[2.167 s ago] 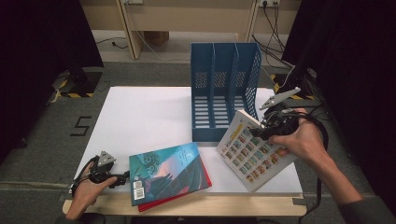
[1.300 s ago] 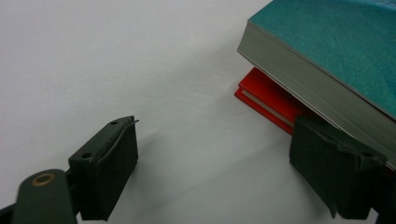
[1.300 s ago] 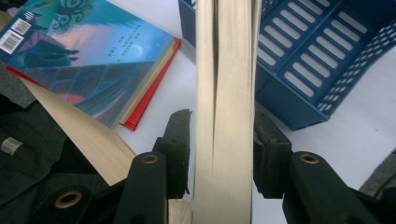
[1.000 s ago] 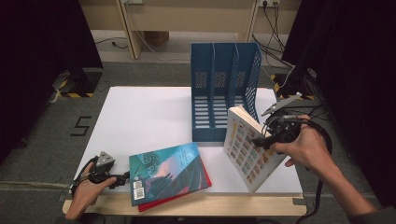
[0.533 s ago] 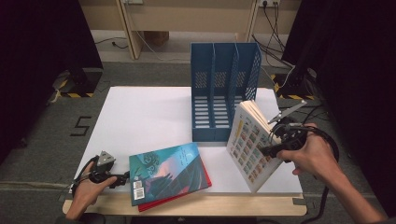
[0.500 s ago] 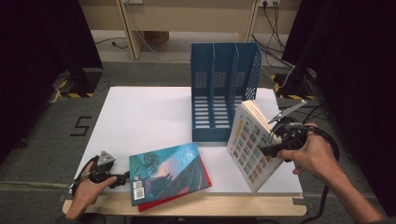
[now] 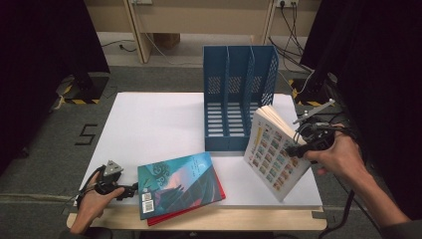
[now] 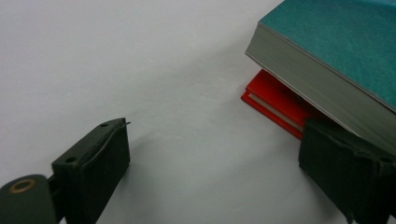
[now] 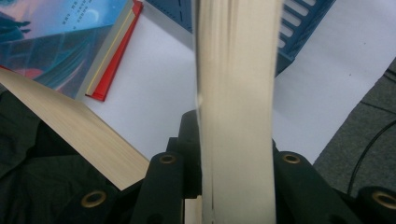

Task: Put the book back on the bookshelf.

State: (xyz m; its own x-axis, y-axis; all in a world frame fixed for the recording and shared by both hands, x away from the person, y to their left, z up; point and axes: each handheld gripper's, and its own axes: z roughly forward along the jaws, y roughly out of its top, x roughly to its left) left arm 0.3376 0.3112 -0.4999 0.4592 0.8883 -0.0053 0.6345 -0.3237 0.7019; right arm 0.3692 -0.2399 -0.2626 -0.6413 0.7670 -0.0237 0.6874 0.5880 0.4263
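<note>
The right hand-held gripper (image 7: 302,148) had just been closing and clamped the book (image 7: 272,147) by its fore-edge, tilted at 4 o'clock from the rack (image 7: 239,94). The book needed squaring upright before entering a slot. All three slots stood empty. The left hand-held gripper (image 7: 125,189) rested wide, holding nothing.

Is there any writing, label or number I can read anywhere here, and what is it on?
"5": dark mark on the grey floor left of the table.
Teal book: title lettering and white barcode label, too blurred to read.
Book with rows of small pictures: print too small to read.
Blue file rack: no writing seen.
</note>
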